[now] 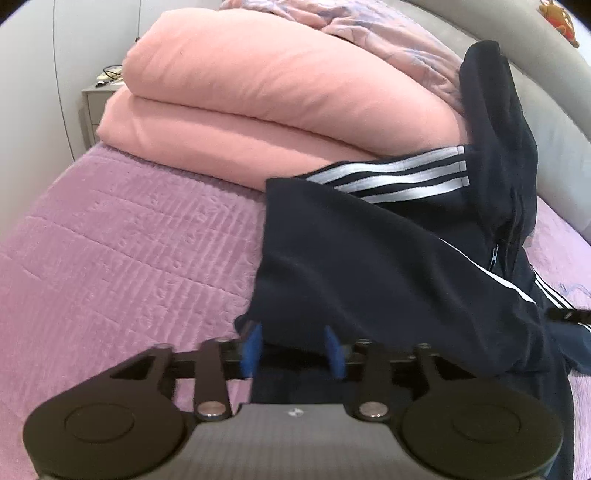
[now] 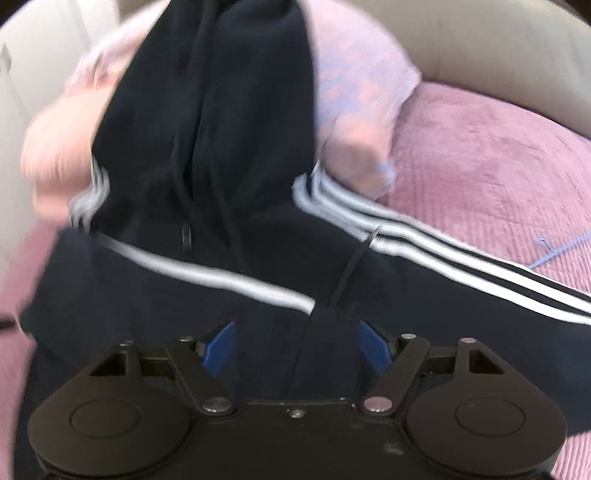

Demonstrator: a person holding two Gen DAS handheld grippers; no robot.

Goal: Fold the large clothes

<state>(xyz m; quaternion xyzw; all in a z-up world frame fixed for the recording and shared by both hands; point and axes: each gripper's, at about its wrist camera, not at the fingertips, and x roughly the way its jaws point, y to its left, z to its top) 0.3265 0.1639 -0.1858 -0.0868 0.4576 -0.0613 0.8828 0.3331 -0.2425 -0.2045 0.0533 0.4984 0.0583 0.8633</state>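
A dark navy zip hoodie (image 1: 369, 258) with white stripes on its sleeves lies on the pink-purple bedspread (image 1: 129, 240), its hood (image 1: 491, 110) up against the bedding behind. My left gripper (image 1: 293, 350) is at the hoodie's near edge, blue pads apart with dark cloth between and over them. In the right wrist view the hoodie (image 2: 221, 166) fills the middle, blurred. My right gripper (image 2: 297, 343) is open wide with a fold of the dark cloth between the blue pads, which do not press it.
A folded salmon-pink duvet (image 1: 258, 99) is stacked at the back of the bed, with a lilac patterned quilt (image 1: 388, 33) behind it. A grey padded headboard (image 1: 554, 85) curves on the right. A small grey nightstand (image 1: 90, 107) stands at far left.
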